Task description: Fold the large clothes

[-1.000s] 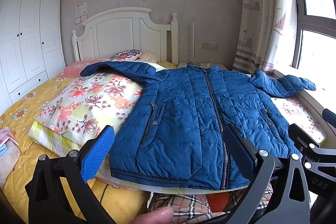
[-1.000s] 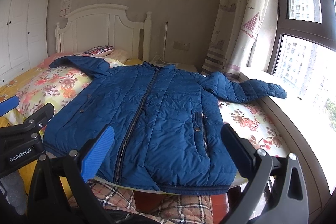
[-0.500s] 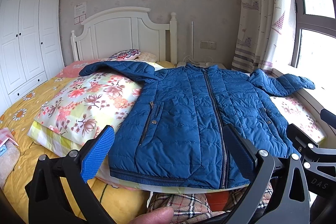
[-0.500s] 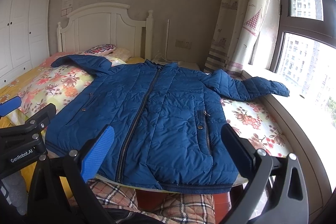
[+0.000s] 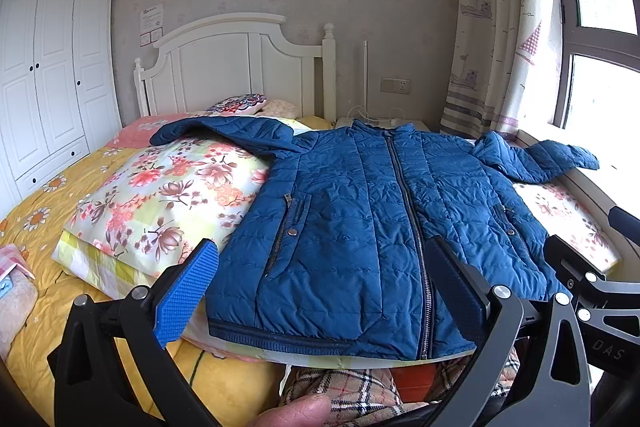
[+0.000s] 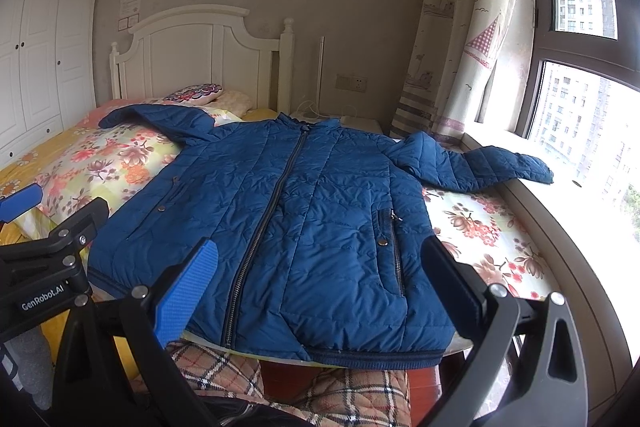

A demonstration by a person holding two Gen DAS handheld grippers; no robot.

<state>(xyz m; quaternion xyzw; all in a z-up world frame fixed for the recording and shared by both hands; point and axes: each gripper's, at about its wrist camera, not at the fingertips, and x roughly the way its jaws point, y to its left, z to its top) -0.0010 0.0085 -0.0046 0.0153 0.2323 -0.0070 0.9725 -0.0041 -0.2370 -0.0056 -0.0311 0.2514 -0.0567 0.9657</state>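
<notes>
Two grippers are in play, and both stand with jaws spread wide and nothing between them. From our left wrist camera, our left gripper (image 5: 320, 283) hovers above the near hem of the blue jacket (image 5: 360, 219), which lies flat, front side up and zipped, across the bed (image 5: 48, 211). Its body covers the middle of the view; one sleeve (image 5: 224, 131) runs off toward ten o'clock over the floral pillow (image 5: 168, 195), and the other sleeve (image 5: 540, 159) reaches toward two o'clock onto the sill under the window (image 5: 600, 67). At four o'clock the frame of our right gripper (image 5: 592, 291) shows at the edge. A plaid cloth (image 5: 344, 387) sits below the hem at six o'clock. From our right wrist camera, our right gripper (image 6: 320, 283) likewise hangs above the hem, apart from the fabric, and the zipper (image 6: 272, 211) runs from six o'clock up to the collar at twelve. The far sleeve (image 6: 480, 167) lies toward two o'clock on the sill; the other sleeve (image 6: 160, 119) points toward ten o'clock. Our left gripper (image 6: 44, 247) appears at nine o'clock. We judge the folding not yet begun: the jacket is spread out and smooth, no sleeve is turned in, no part is doubled over. Sleeves, sides and the final fold all seem left to do.
</notes>
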